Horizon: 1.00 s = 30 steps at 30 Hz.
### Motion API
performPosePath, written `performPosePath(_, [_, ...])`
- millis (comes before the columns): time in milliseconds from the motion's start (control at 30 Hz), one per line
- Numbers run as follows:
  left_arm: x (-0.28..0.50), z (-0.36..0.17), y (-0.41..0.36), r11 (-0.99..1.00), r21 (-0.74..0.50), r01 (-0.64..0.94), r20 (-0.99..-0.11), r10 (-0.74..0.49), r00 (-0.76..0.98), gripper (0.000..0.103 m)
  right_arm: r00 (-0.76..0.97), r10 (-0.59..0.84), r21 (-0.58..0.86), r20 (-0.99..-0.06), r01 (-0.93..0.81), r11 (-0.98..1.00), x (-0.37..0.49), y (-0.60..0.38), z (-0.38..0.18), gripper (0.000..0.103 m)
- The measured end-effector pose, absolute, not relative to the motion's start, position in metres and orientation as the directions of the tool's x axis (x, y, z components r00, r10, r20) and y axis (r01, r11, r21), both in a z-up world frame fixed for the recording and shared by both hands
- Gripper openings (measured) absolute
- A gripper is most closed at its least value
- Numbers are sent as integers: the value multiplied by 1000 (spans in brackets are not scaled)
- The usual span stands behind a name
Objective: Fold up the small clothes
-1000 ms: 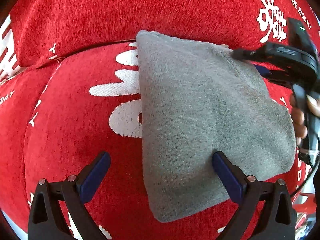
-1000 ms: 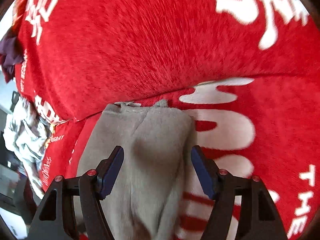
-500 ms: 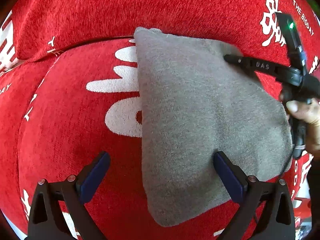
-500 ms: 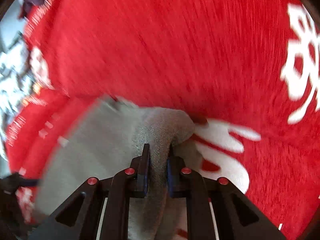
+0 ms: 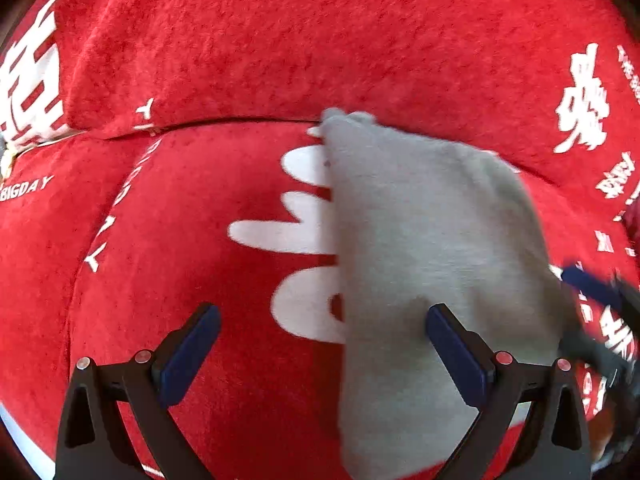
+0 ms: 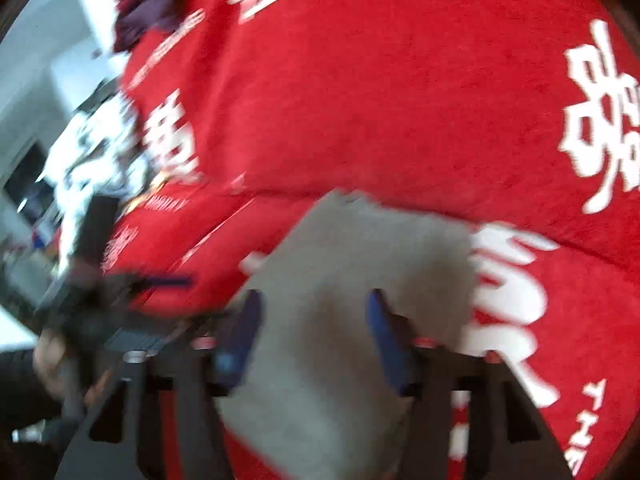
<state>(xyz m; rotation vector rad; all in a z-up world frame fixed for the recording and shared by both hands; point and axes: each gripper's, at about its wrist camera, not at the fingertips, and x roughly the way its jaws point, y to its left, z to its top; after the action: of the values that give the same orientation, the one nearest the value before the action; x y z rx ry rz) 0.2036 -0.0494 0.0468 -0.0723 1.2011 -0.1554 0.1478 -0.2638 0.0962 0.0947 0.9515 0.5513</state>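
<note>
A folded grey garment lies flat on the red plush sofa seat, its far end against the backrest. My left gripper hovers open over the garment's left edge, one finger above grey fabric and the other above red plush. In the right wrist view the same garment lies under my right gripper. Its jaws are opening and the pads stand apart, pressing on nothing. The picture is blurred. The right gripper also shows at the left view's right edge.
The sofa backrest rises just behind the garment. In the right wrist view, a white patterned cloth pile and a dark purple garment lie off the sofa's left end. A hand holds the left gripper there.
Half a second ago my right gripper was shut on a raised fold of the grey garment. It has since let go, opened and pulled back, and the garment lies flat. The left gripper shifted slightly.
</note>
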Motion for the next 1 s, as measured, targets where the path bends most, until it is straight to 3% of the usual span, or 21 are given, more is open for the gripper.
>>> performPosePath(67, [201,34,-47,983,-169,66,-930,-181,319,103,427,439,291,-791,-369,883,147,-264,75,65])
performPosePath(100, [200,32,-46,981,-185,63,-929,-196,313,103,417,388,261,-822,-329,907,148,-269,61,58])
performPosePath(133, [197,32,-46,981,-184,64,-928,-194,318,103,426,388,269,-818,-313,911,146,-276,54,51])
performPosePath(233, [197,45,-49,979,-169,111,-920,-196,338,103,433,433,341,-791,-276,899,147,-290,58,50])
performPosePath(367, [219,60,-42,985,-160,69,-907,-174,384,103,478,408,282,-778,-316,906,156,-286,89,57])
performPosePath(433, [241,51,-49,992,-105,70,-925,-123,359,103,505,371,205,-780,-354,913,167,-277,96,69])
performPosePath(533, [259,37,-63,994,-37,102,-936,-71,345,103,496,341,132,-799,-409,903,201,-270,95,69])
performPosePath(767, [261,31,-80,989,28,144,-926,-29,376,103,362,337,161,-869,-437,885,245,-279,43,69])
performPosePath(1000, [264,23,-83,988,28,153,-922,-34,385,103,420,349,170,-838,-407,898,233,-292,31,69])
